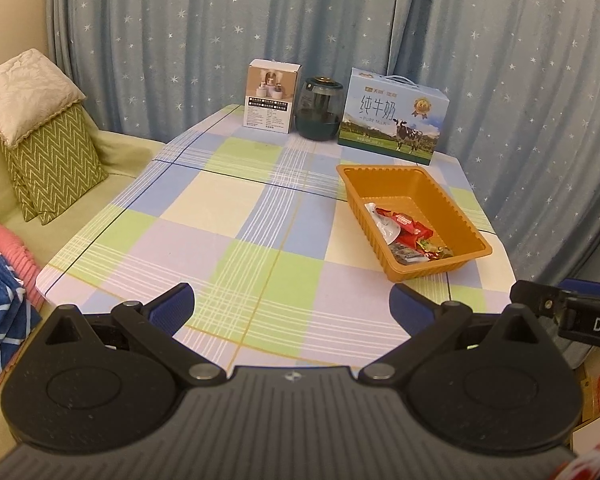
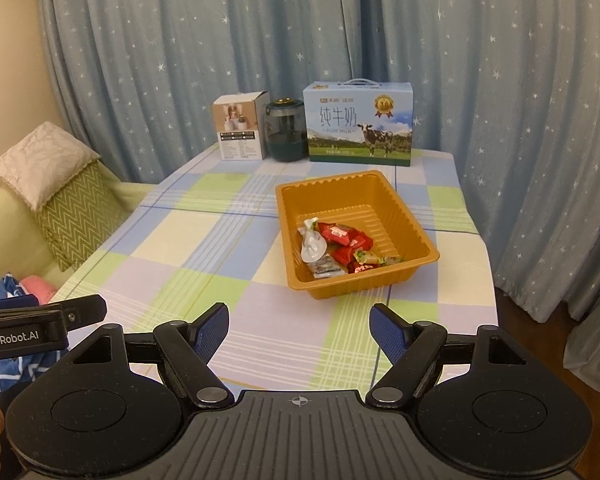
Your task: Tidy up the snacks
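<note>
- You are holding the left gripper (image 1: 292, 306) and the right gripper (image 2: 299, 328) released, grasping nothing.
- Snacks (image 2: 336, 248) are lying in the orange tray's (image 2: 416, 220) near end; no loose ones are showing, so the task is looking finished.

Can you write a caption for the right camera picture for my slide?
Open right tool empty above checked table, facing orange tray of wrapped snacks.

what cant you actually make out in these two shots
- Small print on the white box: too small in both views.
- Contents of the dark jar: tinted glass hides them.
- Snacks low in the orange tray: left wrist view, near wall and overlapping wrappers cover some.
- Wrapper labels: blurred, unreadable.
- Other hand-held gripper: cut off by the frame edge.
</note>
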A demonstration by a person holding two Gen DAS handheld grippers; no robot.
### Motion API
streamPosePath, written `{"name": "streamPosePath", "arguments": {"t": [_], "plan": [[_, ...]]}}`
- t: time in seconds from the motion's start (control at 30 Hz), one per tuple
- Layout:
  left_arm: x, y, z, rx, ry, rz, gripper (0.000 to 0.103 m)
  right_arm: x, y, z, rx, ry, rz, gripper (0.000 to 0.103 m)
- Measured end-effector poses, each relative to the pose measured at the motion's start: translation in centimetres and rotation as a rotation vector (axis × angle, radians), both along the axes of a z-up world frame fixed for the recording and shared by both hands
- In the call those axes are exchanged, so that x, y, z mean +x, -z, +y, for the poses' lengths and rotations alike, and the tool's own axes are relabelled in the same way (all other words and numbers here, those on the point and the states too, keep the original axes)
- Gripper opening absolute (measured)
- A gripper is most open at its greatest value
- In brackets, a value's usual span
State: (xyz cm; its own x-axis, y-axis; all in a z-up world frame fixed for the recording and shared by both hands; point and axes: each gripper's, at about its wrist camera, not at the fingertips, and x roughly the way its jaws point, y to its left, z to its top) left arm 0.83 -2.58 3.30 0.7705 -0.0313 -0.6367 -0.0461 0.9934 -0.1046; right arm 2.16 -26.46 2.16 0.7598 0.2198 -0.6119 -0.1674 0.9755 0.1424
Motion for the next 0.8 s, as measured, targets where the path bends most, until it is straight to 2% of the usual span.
{"name": "streamPosePath", "arguments": {"t": [0.8], "plan": [[-0.09,0.28,-0.05,0.021,-0.005,-0.011,0.103,-0.16,0.15,-0.29,0.000,0.008,0.002,0.077]]}}
